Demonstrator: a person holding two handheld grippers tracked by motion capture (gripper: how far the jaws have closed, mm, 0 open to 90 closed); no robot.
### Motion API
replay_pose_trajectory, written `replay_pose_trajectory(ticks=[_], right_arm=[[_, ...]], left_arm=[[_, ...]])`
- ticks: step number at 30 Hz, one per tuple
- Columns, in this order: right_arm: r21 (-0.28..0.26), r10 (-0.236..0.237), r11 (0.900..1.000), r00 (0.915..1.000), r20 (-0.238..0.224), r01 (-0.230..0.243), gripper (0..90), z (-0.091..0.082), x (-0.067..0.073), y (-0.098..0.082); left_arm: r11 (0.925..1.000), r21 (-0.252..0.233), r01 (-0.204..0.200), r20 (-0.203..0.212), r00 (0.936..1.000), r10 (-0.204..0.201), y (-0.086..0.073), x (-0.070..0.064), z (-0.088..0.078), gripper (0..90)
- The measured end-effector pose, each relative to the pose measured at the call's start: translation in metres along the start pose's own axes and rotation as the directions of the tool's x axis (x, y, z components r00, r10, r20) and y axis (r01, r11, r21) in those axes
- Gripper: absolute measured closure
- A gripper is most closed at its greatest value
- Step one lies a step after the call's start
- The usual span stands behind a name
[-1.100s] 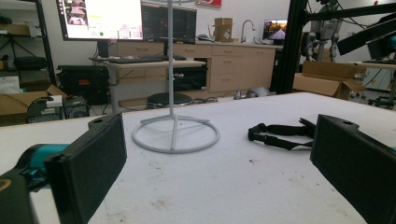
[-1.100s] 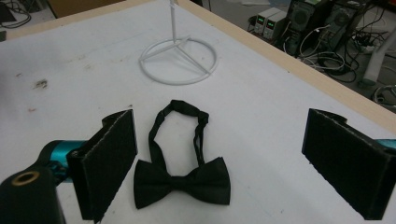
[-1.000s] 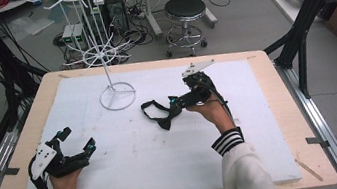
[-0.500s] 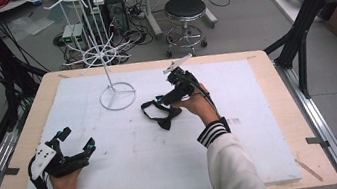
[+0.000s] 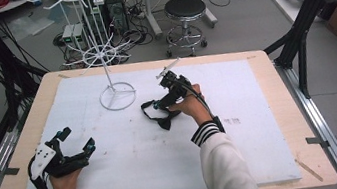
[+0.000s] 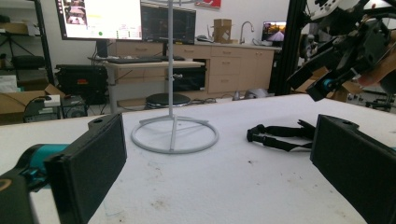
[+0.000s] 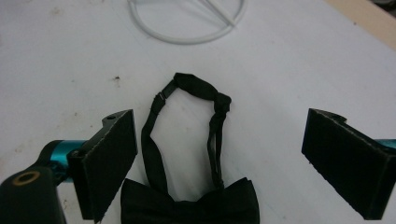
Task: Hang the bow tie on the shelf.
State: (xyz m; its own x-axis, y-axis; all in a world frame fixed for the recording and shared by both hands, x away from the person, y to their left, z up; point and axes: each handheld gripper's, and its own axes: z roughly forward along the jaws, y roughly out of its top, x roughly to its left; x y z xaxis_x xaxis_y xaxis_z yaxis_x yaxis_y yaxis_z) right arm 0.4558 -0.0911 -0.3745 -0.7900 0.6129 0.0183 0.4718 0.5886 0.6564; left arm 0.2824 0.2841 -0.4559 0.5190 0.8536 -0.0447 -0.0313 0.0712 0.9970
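Right gripper view has the bow tie [image 7: 187, 186] lying flat at bottom centre, between the wide-open jaws of the right gripper [image 7: 219, 158] and ungrasped, so pickup seems just beginning, with the left gripper [image 5: 70, 147] wide and idle at lower left.

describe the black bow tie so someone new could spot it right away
On the white mat, find the white wire stand with its ring base. Beside that ring lies the bow tie, under the right gripper. It is the mat's one soft black thing, with a looped strap.
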Motion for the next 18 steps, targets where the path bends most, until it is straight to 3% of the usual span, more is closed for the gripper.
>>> replay_pose_trajectory(ticks=[12, 18], right_arm=[[0.118, 0.004, 0.993, 0.9999, -0.015, -0.002, 20.4, 0.023, -0.003, -0.005], [0.141, -0.009, 0.990, 0.9995, -0.031, 0.014, 29.6, 0.028, -0.002, -0.006]], left_arm=[[1.0000, -0.002, 0.000, 0.002, 1.0000, 0.000, 0.000, 0.000, 0.000, 4.1], [1.0000, -0.007, 0.003, 0.002, 1.0000, -0.003, 0.000, 0.000, 0.000, 4.1]])
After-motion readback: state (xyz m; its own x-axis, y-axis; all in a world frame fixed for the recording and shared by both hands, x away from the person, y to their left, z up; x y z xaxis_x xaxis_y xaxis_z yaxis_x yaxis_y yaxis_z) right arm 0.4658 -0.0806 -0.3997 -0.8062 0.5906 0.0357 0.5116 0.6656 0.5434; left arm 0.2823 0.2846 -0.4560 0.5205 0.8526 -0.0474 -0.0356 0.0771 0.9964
